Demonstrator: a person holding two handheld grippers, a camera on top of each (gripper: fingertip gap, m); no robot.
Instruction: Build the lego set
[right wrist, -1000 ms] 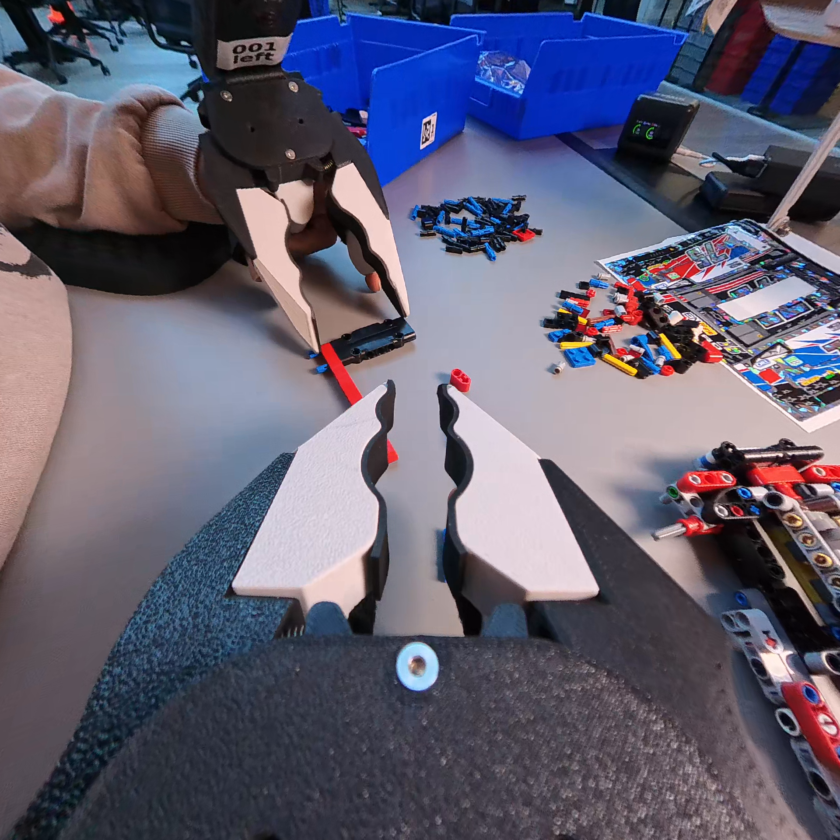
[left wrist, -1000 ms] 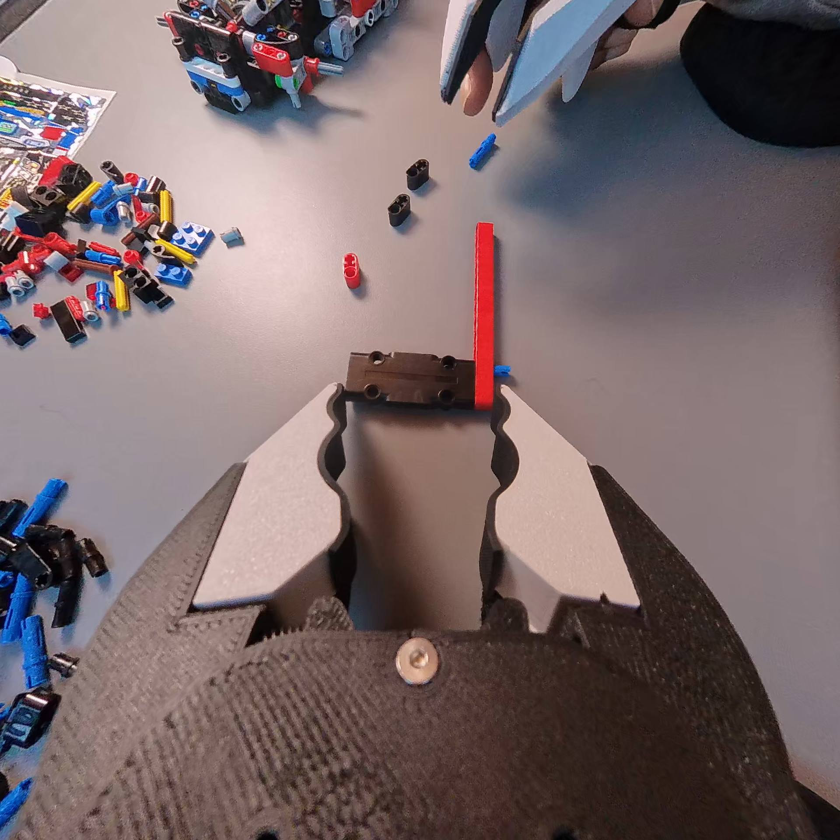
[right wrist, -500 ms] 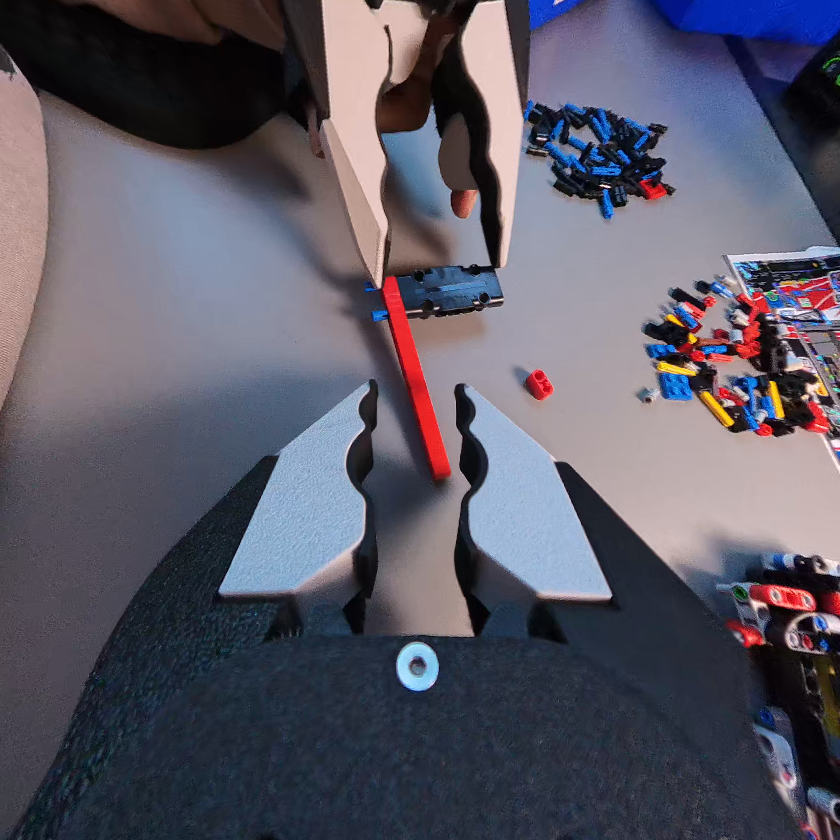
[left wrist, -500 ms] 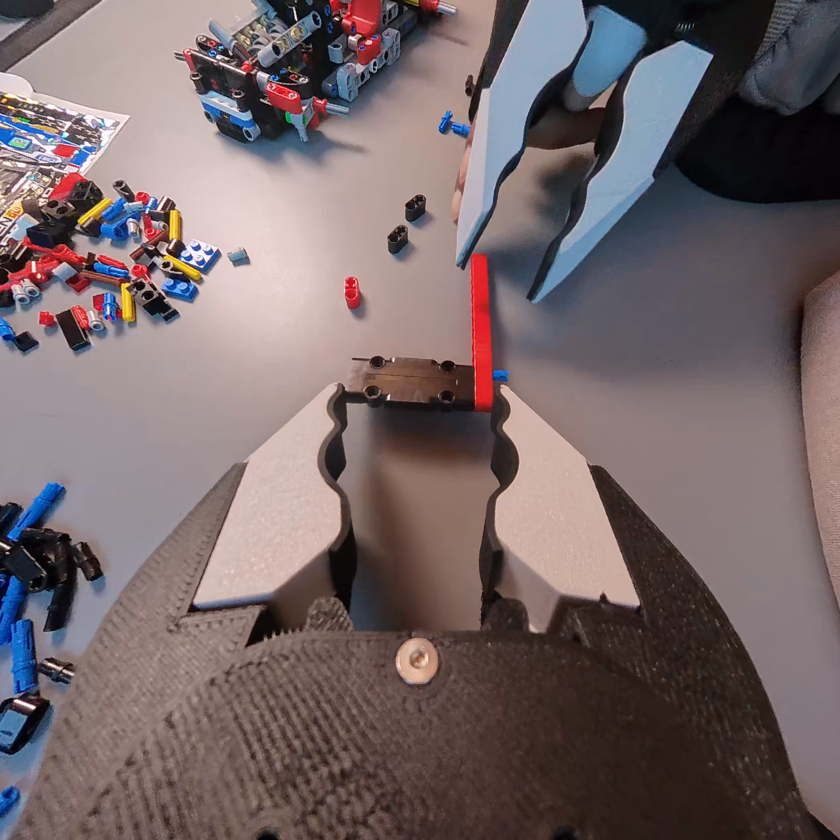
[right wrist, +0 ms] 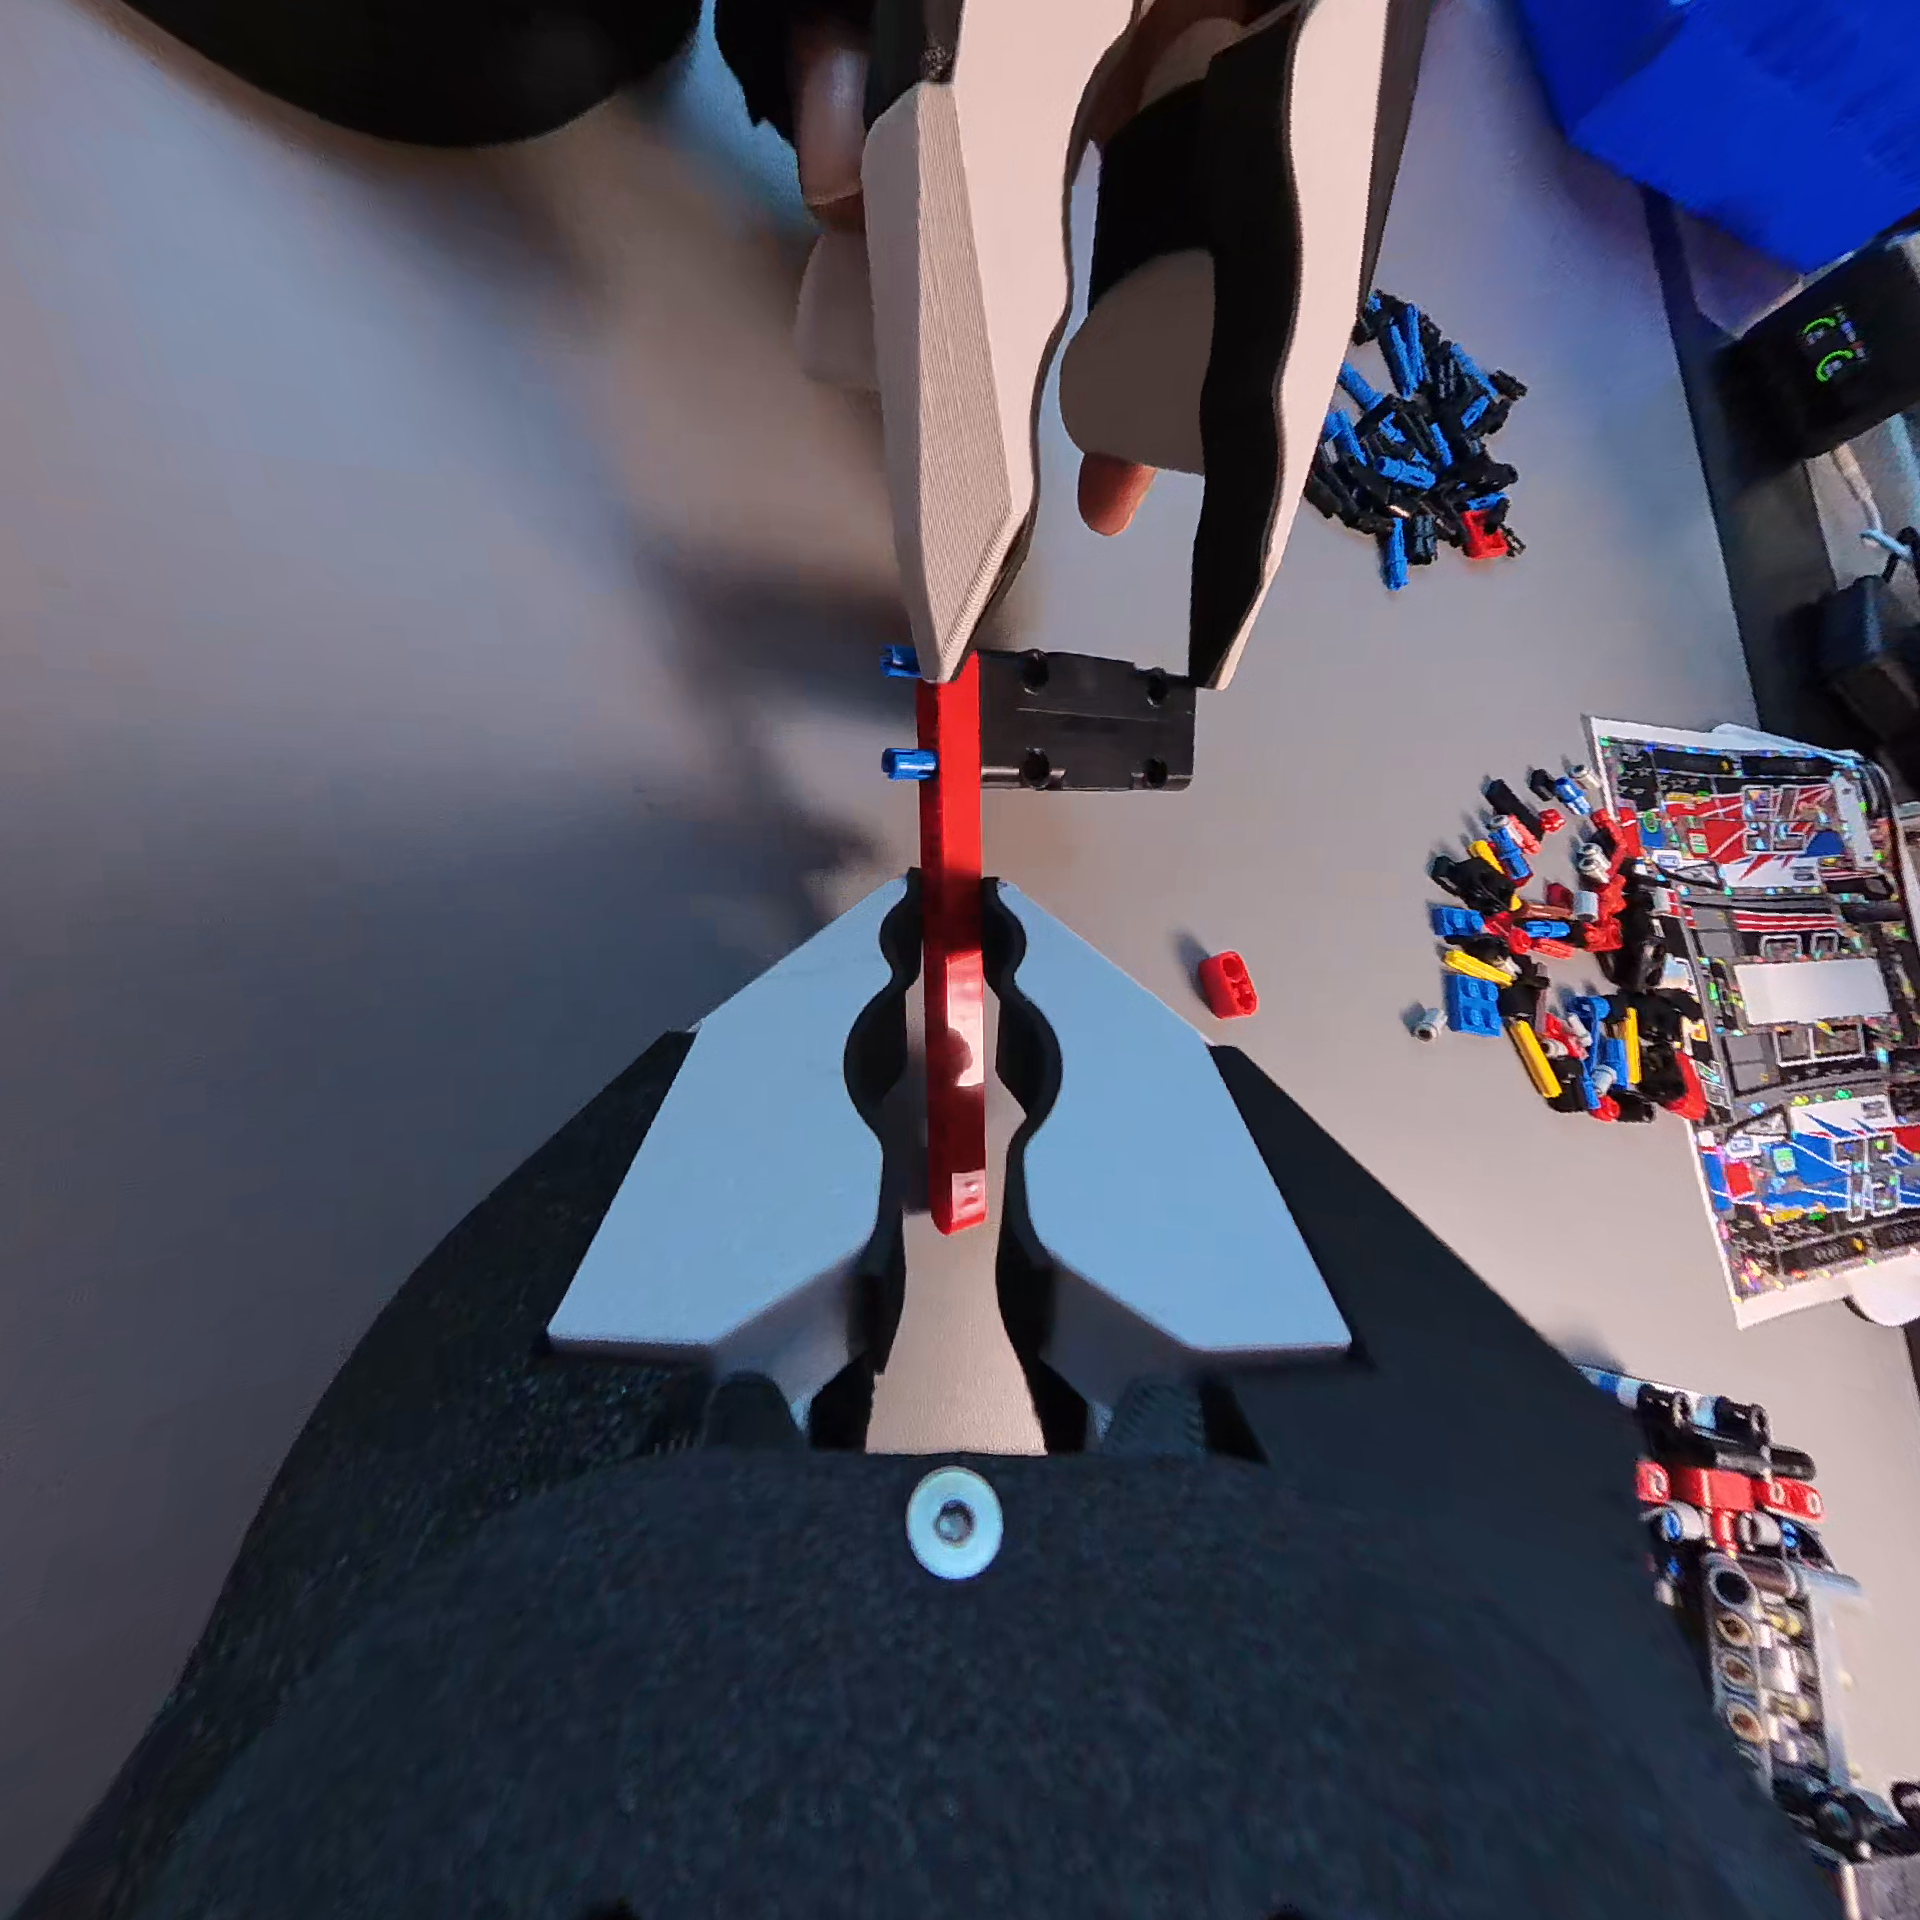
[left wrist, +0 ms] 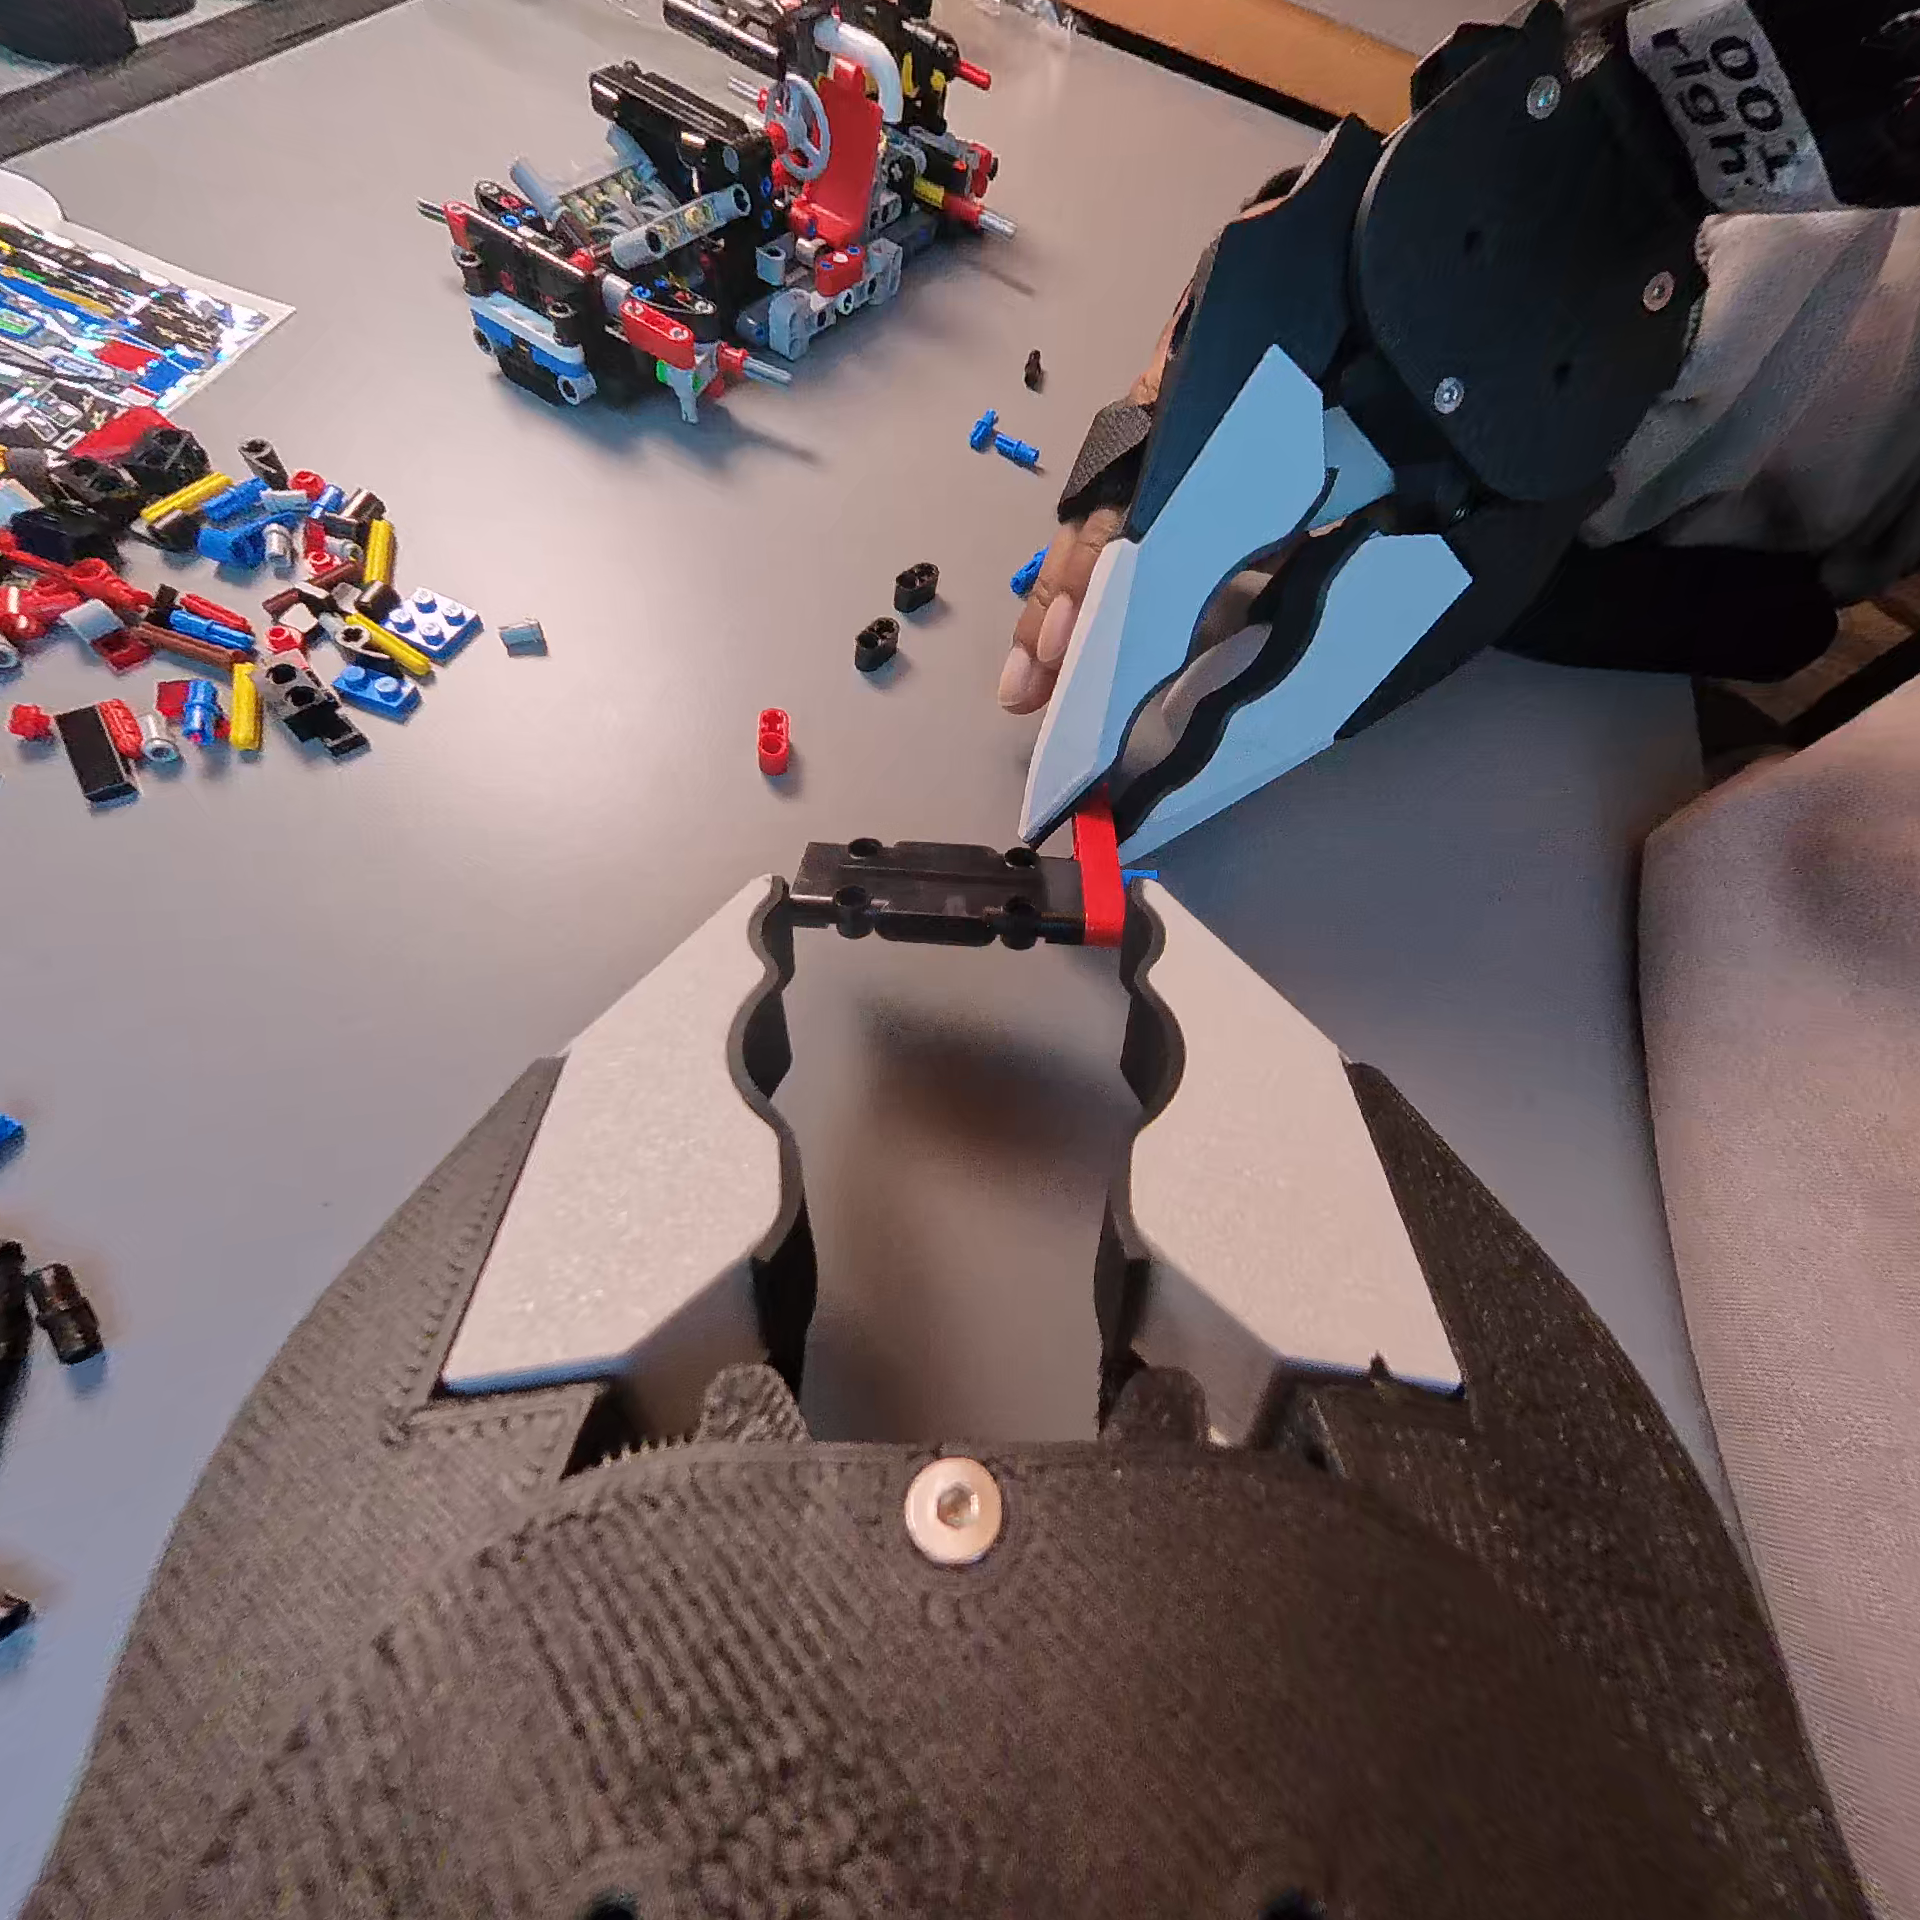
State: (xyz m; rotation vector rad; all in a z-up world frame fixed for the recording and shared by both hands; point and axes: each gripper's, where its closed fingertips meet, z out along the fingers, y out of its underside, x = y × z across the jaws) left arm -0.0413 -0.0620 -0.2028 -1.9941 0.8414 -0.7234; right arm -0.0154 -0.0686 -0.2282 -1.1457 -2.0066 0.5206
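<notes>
- Left wrist view: the left gripper (left wrist: 956, 914) was held with its fingers spread wide, tips bracketing the black block (left wrist: 935, 894) and red beam (left wrist: 1097, 883) on the grey table (left wrist: 520, 935); whether they pressed it could not be told. Loose pieces (left wrist: 218, 613), a sticker sheet (left wrist: 94, 332) and the part-built model (left wrist: 727, 239) were seen beyond.
- Right wrist view: the right gripper (right wrist: 951, 894) was seen with fingers clenched on the red beam (right wrist: 951, 831). A blue bin (right wrist: 1766, 114) and a black device (right wrist: 1839, 374) were seen at the table's far edge.

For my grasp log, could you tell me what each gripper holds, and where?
Left gripper clamps the black-panel end of the assembly; right gripper pinches the red beam along its free length.
</notes>
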